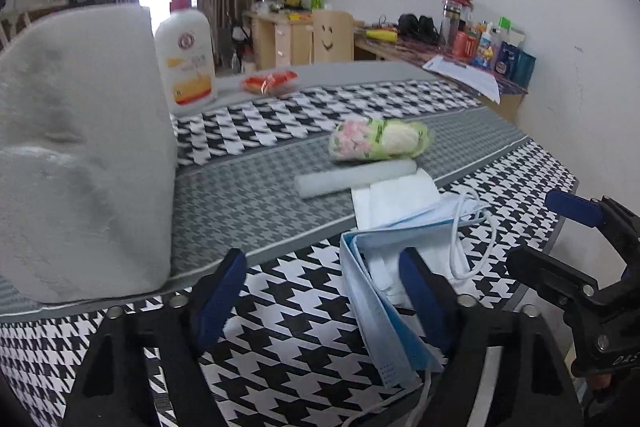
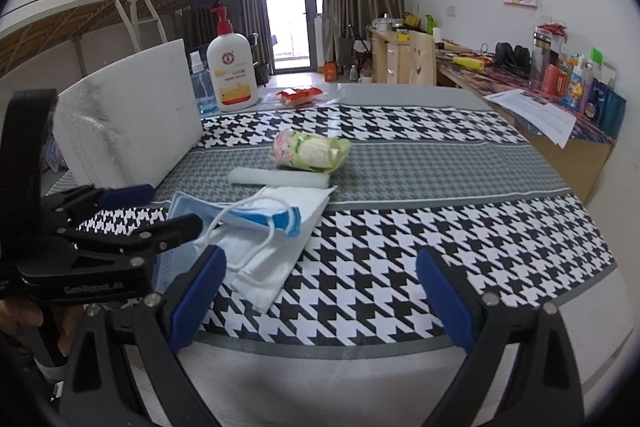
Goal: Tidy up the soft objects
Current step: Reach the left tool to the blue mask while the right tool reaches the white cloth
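Note:
A pile of blue face masks [image 1: 368, 307] [image 2: 256, 217] with white ear loops lies on the houndstooth tablecloth [image 2: 400, 259], partly over a white mask [image 2: 272, 259] [image 1: 400, 195]. My left gripper [image 1: 324, 291] [image 2: 176, 206] stands open around the edge of the blue masks, and its pads do not press on them. Just to the right my right gripper [image 2: 320, 291] [image 1: 528, 227] is open over bare cloth, holding nothing. Farther back lie a white foam roll [image 1: 356, 179] [image 2: 280, 178] and a green and pink soft pack [image 1: 380, 141] [image 2: 310, 151].
A big white foam block [image 1: 80, 155] [image 2: 136, 119] stands upright at the left. Behind it are a lotion pump bottle [image 2: 232, 75], a blue spray bottle [image 2: 200, 87] and a red packet [image 2: 300, 95]. A cluttered desk runs along the right wall.

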Tool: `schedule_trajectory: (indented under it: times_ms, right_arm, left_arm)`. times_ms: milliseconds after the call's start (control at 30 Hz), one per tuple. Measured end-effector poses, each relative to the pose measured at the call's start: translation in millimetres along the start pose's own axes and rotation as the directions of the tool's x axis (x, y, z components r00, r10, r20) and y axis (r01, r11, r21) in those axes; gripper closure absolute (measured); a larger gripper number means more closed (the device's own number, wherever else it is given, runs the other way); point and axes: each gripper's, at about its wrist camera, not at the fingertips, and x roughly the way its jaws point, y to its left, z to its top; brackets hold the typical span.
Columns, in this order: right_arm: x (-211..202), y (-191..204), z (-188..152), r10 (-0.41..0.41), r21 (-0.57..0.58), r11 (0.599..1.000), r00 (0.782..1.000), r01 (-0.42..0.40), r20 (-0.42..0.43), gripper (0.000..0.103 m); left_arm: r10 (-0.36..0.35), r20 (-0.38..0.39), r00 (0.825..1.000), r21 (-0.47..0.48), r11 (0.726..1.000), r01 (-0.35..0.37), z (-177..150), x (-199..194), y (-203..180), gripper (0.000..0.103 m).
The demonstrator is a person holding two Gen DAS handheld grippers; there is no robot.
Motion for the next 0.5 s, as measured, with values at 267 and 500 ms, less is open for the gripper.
schedule_trajectory:
  times_ms: [267, 500]
  right_arm:
    - [5, -1, 3, 0.020, -0.005, 1.000, 1.000, -0.020, -0.012, 0.005]
    - [13, -1, 2, 0.030, -0.012, 0.999, 0.999, -0.030, -0.037, 0.005]
  left_arm:
    - [-0.024, -0.060, 0.998, 0.028, 0.999, 0.026, 3, 13, -8, 0.060]
    - [-0.046, -0.074, 0.996, -0.028, 0.999, 0.044, 4, 19, 0, 0.097]
